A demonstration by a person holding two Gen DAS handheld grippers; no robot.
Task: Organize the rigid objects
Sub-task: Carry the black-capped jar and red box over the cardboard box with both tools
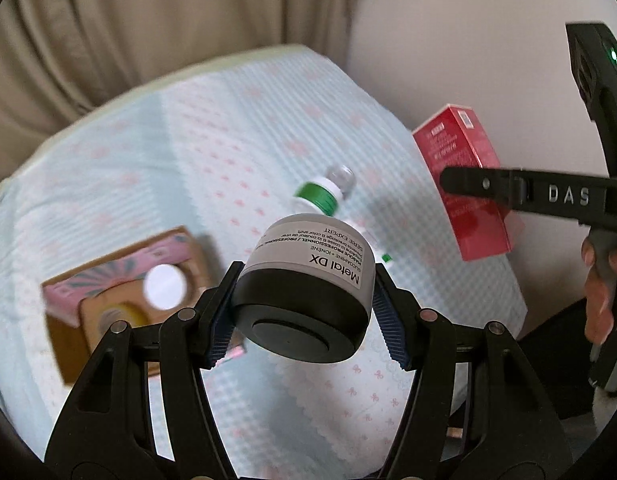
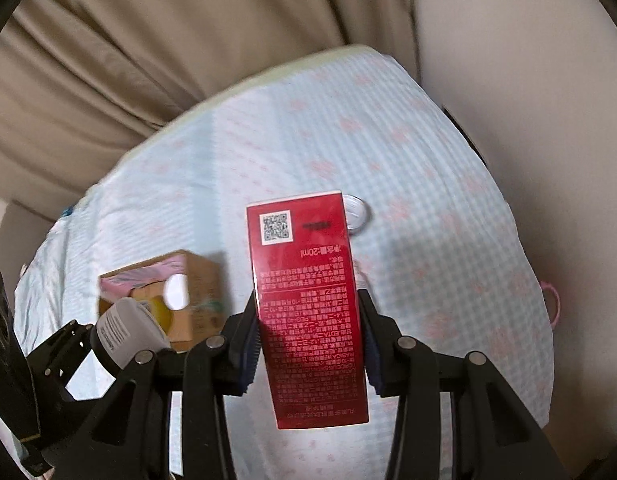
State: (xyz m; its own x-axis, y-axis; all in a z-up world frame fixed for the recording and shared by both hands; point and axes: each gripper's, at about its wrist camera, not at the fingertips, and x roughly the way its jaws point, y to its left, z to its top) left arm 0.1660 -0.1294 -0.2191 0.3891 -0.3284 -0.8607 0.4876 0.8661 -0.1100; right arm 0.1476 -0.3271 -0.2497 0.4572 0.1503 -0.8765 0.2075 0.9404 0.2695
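Note:
My left gripper (image 1: 304,276) is shut on a grey jar with a black lid (image 1: 308,284) labelled "Metal DX", held above the table. The jar also shows at the left of the right wrist view (image 2: 124,332). My right gripper (image 2: 308,312) is shut on a tall red box (image 2: 306,304) with a QR code, held above the table. In the left wrist view the red box (image 1: 464,172) is at the right, with the right gripper's fingers (image 1: 480,184) across it. A bottle with a green band and clear cap (image 1: 326,196) lies on the cloth, partly behind the jar.
A brown and pink carton (image 1: 108,288) with a round window sits on the left of the cloth, also seen in the right wrist view (image 2: 172,292). The table is covered with a light blue cloth (image 1: 188,152). A beige curtain (image 1: 128,20) hangs behind. A wall is at the right.

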